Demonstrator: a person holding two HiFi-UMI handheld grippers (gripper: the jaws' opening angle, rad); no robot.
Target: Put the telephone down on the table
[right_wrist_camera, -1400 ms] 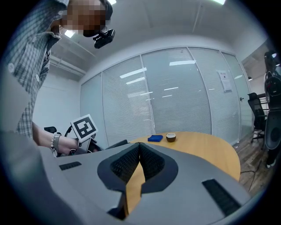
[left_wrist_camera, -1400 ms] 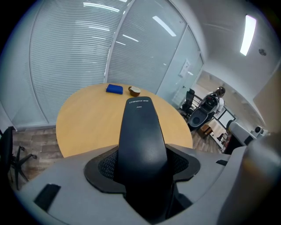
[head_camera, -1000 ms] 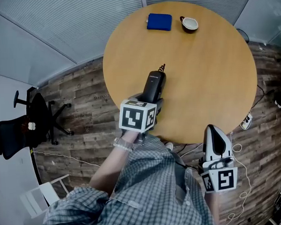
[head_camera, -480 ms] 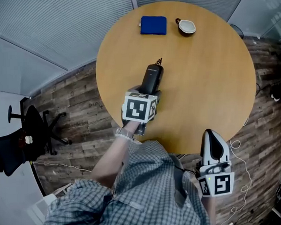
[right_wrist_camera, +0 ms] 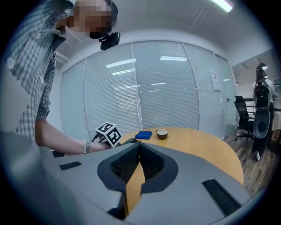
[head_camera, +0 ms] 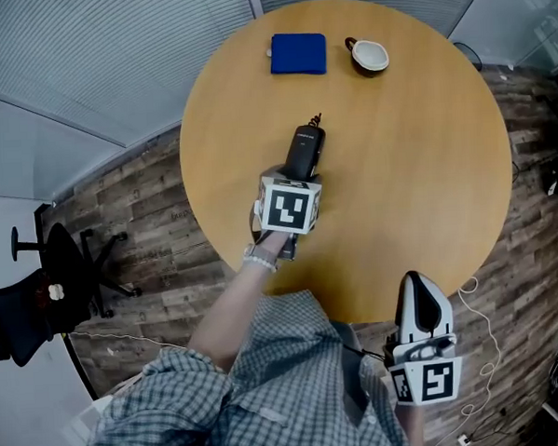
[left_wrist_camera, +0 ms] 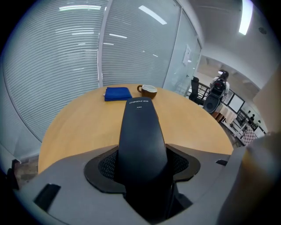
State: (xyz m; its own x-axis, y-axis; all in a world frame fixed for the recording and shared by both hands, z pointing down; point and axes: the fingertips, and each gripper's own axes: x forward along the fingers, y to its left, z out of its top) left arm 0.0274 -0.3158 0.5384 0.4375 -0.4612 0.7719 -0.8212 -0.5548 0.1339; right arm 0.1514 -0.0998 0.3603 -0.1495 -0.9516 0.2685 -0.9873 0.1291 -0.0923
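1. The telephone (left_wrist_camera: 139,132) is a black handset with a short line of white print near its far end, too small to read.
2. The left gripper (head_camera: 292,179) has its jaws closed on the handset's near end and holds it over the round wooden table (head_camera: 415,145). I cannot tell whether it touches the top.
3. The right gripper (right_wrist_camera: 139,154) has its jaws pressed together with nothing between them. It is beyond the table's near edge.
4. A blue pad (head_camera: 298,53) and a cup (head_camera: 368,54) sit by the far edge, well apart from the handset.
5. Bare tabletop lies to the handset's right.
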